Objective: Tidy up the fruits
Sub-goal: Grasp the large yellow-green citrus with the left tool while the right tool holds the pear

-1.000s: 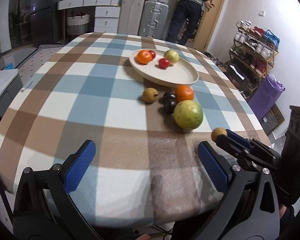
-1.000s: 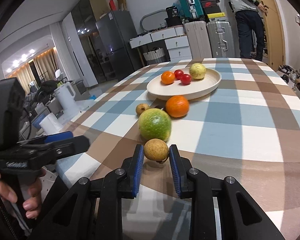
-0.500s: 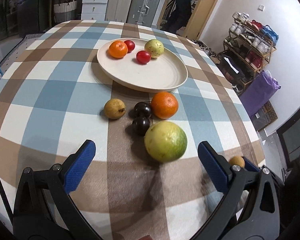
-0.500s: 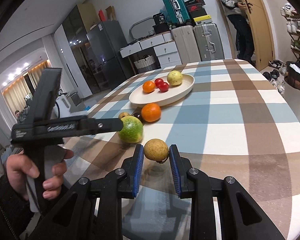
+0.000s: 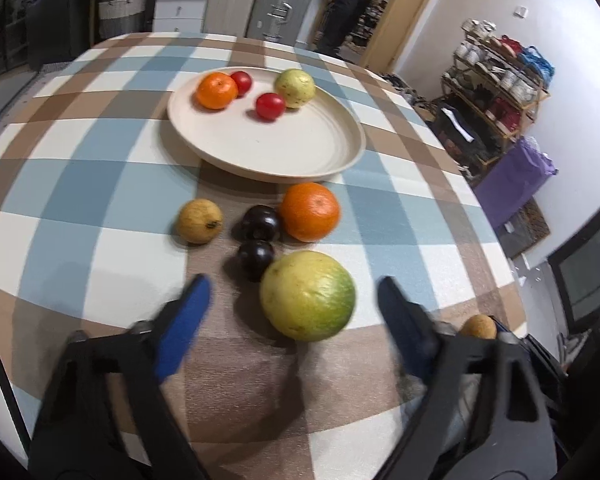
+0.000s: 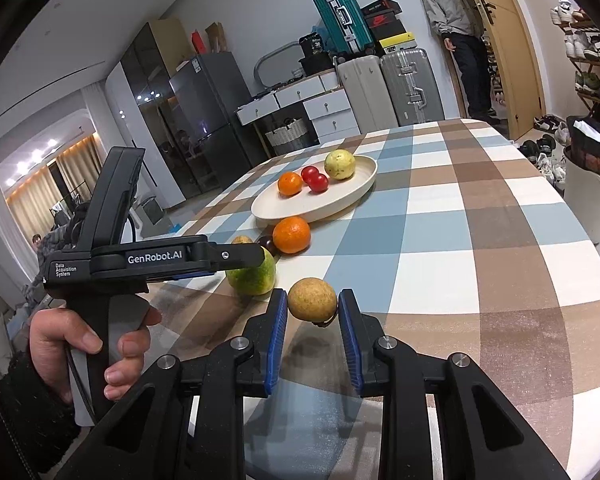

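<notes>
Two tongs are at work for me: my right tongs [image 6: 313,312] are clamped tight on a small round brown fruit [image 6: 312,300], lifted clear of the checked-cloth worktop [image 6: 480,216], I judge so it can be carried to the round cream plate [image 5: 332,160]. My left tongs [image 5: 292,300] are closing, blue pads either side of the big yellow-green citrus [image 5: 308,295] but not yet pressing on it; they straddle it because it is the nearest and widest fruit, and the wide stance suits its girth. Just beyond it on the cloth lie two dark purple plums [image 5: 260,222], touching each other, one large orange [image 5: 310,211] beside them, and one dull yellow pear-like fruit [image 5: 199,221] a little apart to the left. That makes five loose fruits on the worktop, plus the one I hold. On the plate already sit four: one small orange [image 5: 216,90], two red cherry tomatoes [image 5: 270,106] and one pale yellow-green apple-shaped fruit [image 5: 295,88], bunched at its far edge, leaving the near part bare for what follows.
</notes>
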{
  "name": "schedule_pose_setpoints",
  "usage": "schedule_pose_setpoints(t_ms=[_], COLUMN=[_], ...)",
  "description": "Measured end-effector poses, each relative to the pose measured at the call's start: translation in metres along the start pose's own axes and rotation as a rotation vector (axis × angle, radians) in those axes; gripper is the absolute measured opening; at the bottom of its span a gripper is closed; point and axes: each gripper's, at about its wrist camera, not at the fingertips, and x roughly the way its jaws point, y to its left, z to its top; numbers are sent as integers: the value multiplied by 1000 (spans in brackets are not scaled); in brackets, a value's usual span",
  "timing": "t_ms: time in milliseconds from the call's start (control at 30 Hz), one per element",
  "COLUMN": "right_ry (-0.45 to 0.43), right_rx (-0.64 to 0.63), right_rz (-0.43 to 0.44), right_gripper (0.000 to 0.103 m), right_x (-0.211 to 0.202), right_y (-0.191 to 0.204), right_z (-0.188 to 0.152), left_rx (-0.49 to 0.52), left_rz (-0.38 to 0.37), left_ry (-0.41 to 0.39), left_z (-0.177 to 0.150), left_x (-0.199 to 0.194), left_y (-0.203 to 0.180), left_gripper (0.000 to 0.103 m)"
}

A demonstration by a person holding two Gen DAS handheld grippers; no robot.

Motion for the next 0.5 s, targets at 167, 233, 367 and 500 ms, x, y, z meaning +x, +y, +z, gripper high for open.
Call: schedule_pose_setpoints(t_ms=[167,233,367,500], right_ry=[0,0,6,7], right_rx=[-3,-4,-17,-42], right_rz=[-7,-6,-11,-6], right_gripper=[27,27,27,27], right_x=[0,0,1,3], right_y=[0,0,4,11], right_z=[1,1,3,8], left_rx=[27,23,22,40], left_rz=[-52,-69,-94,-108], left_ry=[-2,-9,-16,-35], left_z=[-4,-5,-8,-8], left_x=[-4,-6,-14,-26], left_y=[-6,-5,-3,-4], left_gripper=[46,45,40,26])
